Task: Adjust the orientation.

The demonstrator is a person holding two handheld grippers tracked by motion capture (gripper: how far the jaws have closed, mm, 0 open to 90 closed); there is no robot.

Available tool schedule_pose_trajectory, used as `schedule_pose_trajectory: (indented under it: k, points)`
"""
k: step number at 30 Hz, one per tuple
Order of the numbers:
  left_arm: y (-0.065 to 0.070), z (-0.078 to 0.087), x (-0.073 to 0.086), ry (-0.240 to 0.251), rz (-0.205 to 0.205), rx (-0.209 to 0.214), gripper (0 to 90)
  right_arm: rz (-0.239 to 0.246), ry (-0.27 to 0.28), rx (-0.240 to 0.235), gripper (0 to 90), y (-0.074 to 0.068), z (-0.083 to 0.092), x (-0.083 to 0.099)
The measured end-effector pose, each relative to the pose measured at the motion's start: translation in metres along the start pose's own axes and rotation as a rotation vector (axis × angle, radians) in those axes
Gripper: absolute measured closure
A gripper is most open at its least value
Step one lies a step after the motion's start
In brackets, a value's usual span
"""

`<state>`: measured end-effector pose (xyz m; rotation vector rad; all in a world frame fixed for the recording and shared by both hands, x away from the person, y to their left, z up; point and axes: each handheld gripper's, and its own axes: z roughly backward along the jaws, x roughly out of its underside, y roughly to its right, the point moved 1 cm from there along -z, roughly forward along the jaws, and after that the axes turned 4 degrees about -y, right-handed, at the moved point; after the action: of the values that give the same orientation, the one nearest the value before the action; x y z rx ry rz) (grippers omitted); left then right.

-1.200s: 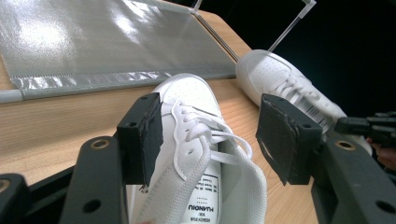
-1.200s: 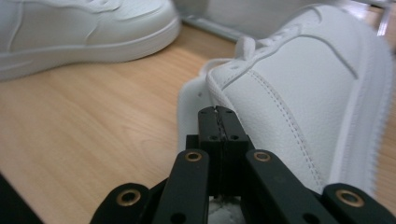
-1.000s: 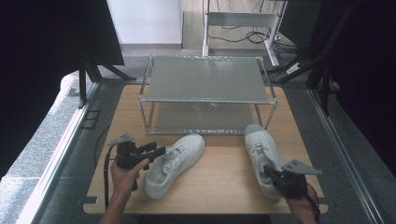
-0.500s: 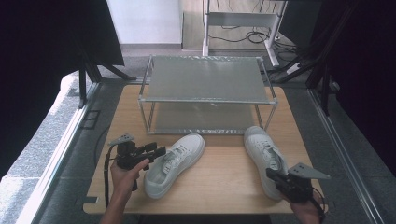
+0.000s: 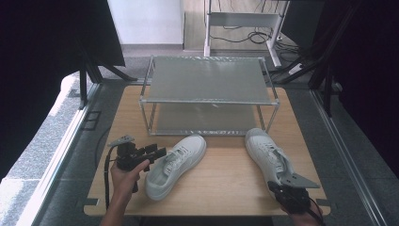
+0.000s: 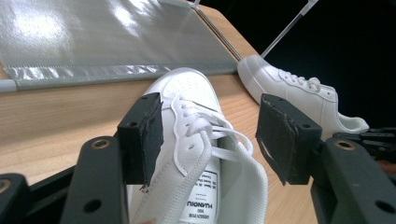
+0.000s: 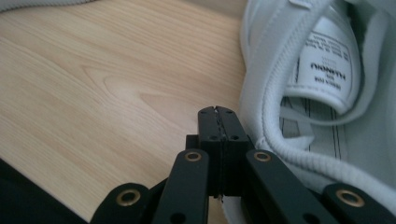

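Two white lace-up sneakers lie on the wooden table point(image 5: 226, 186), in front of a two-tier metal shoe rack point(image 5: 207, 94) that stands at the table's twelve o'clock side. The left sneaker point(image 5: 174, 165) lies slanted near the middle, toe pointing toward one o'clock at the rack's lower shelf, heel toward seven o'clock. The right sneaker point(image 5: 270, 157) sits toward four o'clock on the table, well apart from the first, toe toward eleven o'clock. The left gripper point(image 5: 157, 151), held in a hand point(image 5: 124, 174) at the left sneaker's nine o'clock, has its jaws spread wide with nothing between the pads; its own view looks along the laces and tongue label between them. The right gripper point(image 7: 217, 112) sits at the right sneaker's heel, around five o'clock, its jaws pressed fully together on nothing, the tips just beside the padded collar.
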<state>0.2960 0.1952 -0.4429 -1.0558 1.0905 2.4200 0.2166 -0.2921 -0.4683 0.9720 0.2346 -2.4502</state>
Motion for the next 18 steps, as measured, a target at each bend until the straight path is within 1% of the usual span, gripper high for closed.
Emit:
schedule_pose_trajectory:
  k: [2,7,9,10,13,15,18]
  points:
    - [0.0,0.0,0.0,0.003,0.008,0.012,41.1,-0.007,-0.004,0.009,90.0,0.005,0.003,0.003]
    - [0.0,0.0,0.0,0.002,0.002,0.003,41.0,-0.043,-0.002,0.014,90.0,0.02,0.009,0.01]
    - [0.001,-0.002,0.0,0.0,0.0,0.002,41.0,-0.049,0.0,-0.001,87.9,0.021,0.01,0.01]
    - [0.001,-0.002,0.0,-0.004,-0.003,0.001,41.0,-0.04,0.006,-0.013,85.9,0.02,0.009,0.01]
    - [0.003,-0.004,0.001,-0.007,-0.014,-0.001,41.0,-0.012,0.042,-0.053,83.2,0.014,0.01,0.005]
    - [0.006,-0.002,-0.001,-0.002,-0.025,-0.005,41.0,-0.007,0.078,-0.081,80.7,0.013,0.012,0.0]
    - [0.015,0.003,-0.005,0.012,-0.066,-0.01,41.0,-0.004,0.129,-0.086,78.3,0.014,0.016,-0.007]
